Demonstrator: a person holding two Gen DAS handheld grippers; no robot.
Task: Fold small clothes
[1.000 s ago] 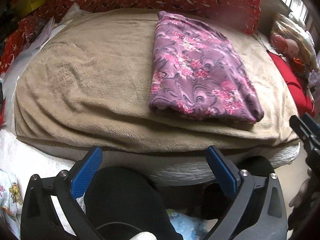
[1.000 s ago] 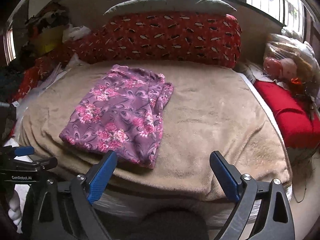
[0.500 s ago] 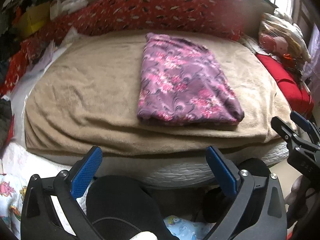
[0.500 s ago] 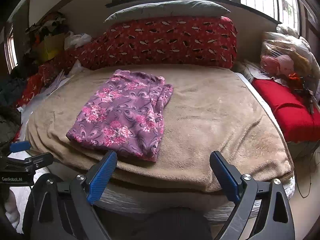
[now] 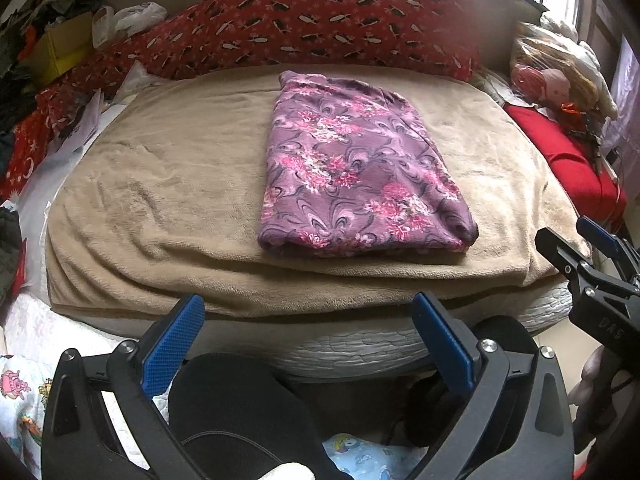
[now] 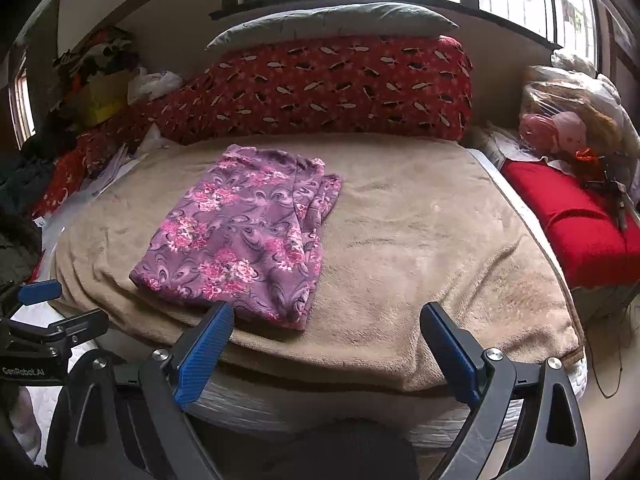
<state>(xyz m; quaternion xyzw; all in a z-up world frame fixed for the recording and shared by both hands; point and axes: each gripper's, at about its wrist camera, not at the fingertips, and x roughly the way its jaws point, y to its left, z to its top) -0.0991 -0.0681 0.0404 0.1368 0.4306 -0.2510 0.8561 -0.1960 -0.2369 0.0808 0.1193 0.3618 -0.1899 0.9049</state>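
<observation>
Both grippers, left gripper (image 5: 307, 338) and right gripper (image 6: 326, 338), released, empty; we have backed off bed (image 6: 420, 240). Purple garment (image 6: 240, 232) lies folded; fold judged complete.

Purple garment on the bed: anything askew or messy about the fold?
Mostly tidy. The purple garment lies flat on the tan blanket, but at its far right corner the layers splay out unevenly instead of lining up. Both claws are open and clear of it.

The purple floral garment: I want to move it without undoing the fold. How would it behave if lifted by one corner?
The purple floral garment looks soft and fleecy, so probably floppy. Its stacked layers would likely sag open. Pushed, it may drag on the plush tan blanket.
</observation>
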